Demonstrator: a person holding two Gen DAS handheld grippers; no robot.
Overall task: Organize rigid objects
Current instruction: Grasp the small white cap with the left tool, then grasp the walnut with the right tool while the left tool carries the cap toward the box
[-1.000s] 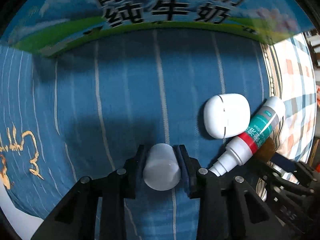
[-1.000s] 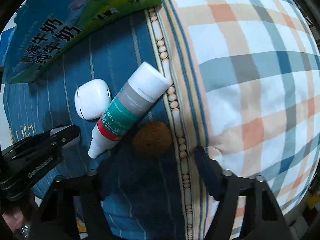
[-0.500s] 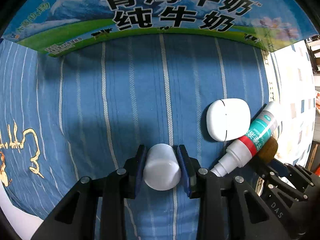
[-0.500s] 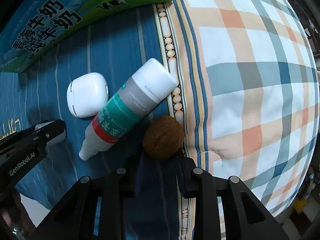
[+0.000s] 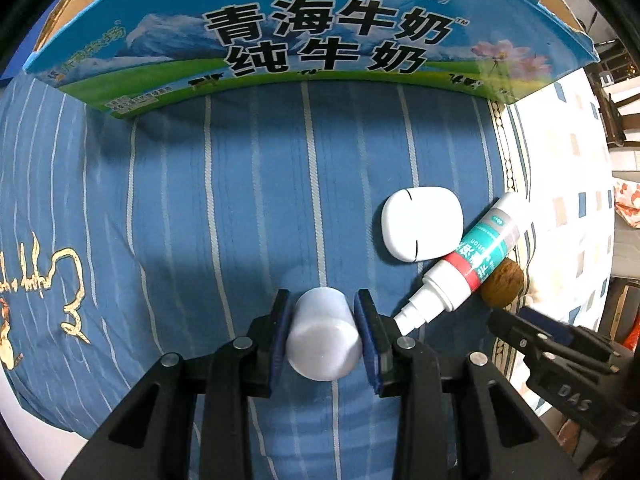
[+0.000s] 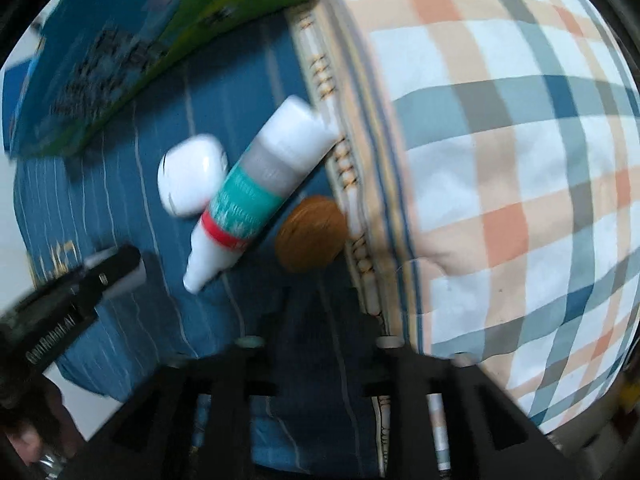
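My left gripper is shut on a small white cup and holds it above the blue striped cloth. To its right lie a white earbud case, a white and teal bottle and a brown walnut. In the blurred right wrist view the case, the bottle and the walnut lie just ahead of my right gripper, which is open and empty. The left gripper's finger shows at the left.
A blue and green milk carton box stands open at the far edge of the striped cloth. A plaid pillow rises to the right of the objects. The right gripper shows at the lower right of the left wrist view.
My left gripper has lifted and drawn back with the cup, so the box top now shows. My right gripper narrowed its jaws and shifted near the walnut; its view is now blurred.
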